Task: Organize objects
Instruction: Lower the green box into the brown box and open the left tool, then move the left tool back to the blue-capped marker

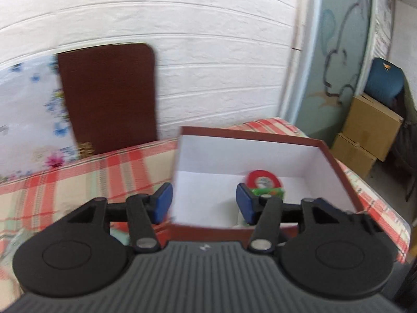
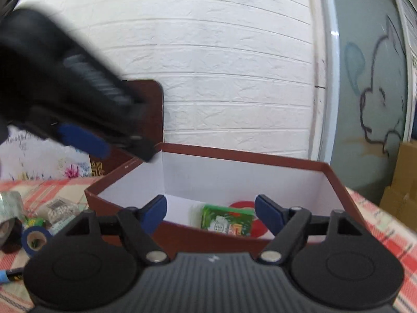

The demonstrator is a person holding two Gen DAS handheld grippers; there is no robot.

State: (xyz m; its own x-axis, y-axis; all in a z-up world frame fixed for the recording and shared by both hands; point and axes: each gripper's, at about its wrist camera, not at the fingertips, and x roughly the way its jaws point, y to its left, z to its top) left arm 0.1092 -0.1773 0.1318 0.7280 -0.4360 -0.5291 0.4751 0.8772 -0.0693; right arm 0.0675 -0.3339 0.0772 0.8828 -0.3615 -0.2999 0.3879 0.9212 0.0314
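A red-brown box with a white inside (image 1: pixel 338 172) (image 2: pixel 247 154) stands on the checked tablecloth. In it lie a green packet (image 2: pixel 226 220) (image 1: pixel 271 191) and a red ring-shaped item (image 1: pixel 260 178) (image 2: pixel 241 204). My left gripper (image 1: pixel 204 203) is open and empty above the box's near left corner. It also shows in the right wrist view (image 2: pixel 104 143), blurred, above the box's left wall. My right gripper (image 2: pixel 211 212) is open and empty at the box's near wall.
Left of the box lie a blue tape roll (image 2: pixel 35 238), a grey tape roll (image 2: pixel 9 230), small packets (image 2: pixel 58 208) and a blue marker (image 2: pixel 5 277). A brown board (image 1: pixel 106 96) and a floral card (image 1: pixel 28 120) lean on the white wall. Cardboard boxes (image 1: pixel 370 130) stand right.
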